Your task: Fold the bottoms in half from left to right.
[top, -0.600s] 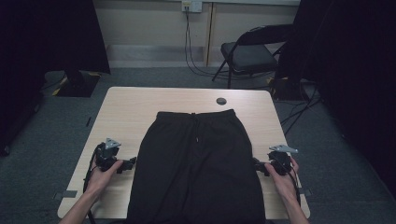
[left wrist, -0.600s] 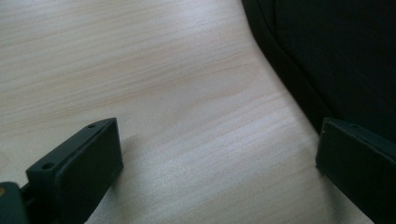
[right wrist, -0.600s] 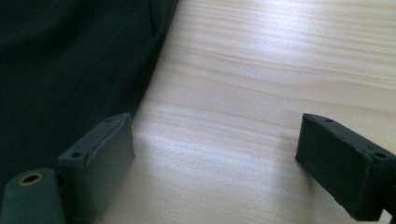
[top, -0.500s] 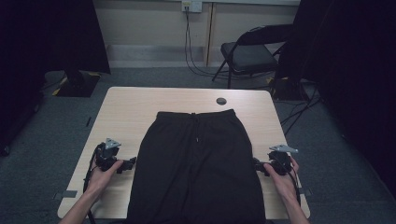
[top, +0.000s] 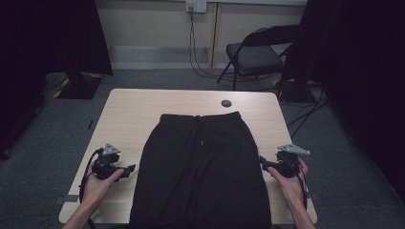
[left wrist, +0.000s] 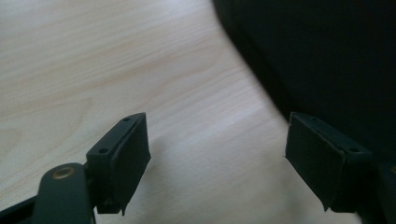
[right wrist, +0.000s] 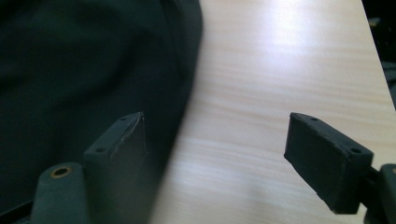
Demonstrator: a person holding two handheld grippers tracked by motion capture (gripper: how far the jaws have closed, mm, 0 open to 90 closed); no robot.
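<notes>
**Both tools wide beside the black shorts**

While the black shorts (top: 200, 176) lie flat down the middle of the frame in the high view, waistband toward the far edge of the bench (top: 143, 109) and legs running to the near edge, a tool waits at each side of them. The left tool (top: 128, 171), at the lower left of that view, points toward the left edge of the fabric and sits just beside it. In the left gripper view its jaws stand wide with bare wood between them, and the shorts fill the upper right there, close behind the right-hand jaw. The right tool (top: 263, 162), at the lower right of the high view, points at the opposite edge of the garment. In the right gripper view its jaws are also wide, with the hem of the shorts (right wrist: 84, 79) at the left-hand jaw and pale wood under the other. Nothing is gripped by either tool. A small dark round thing (top: 226, 103) lies on the bench beyond the waistband, and a folding chair (top: 258, 52) stands at the upper right.
</notes>
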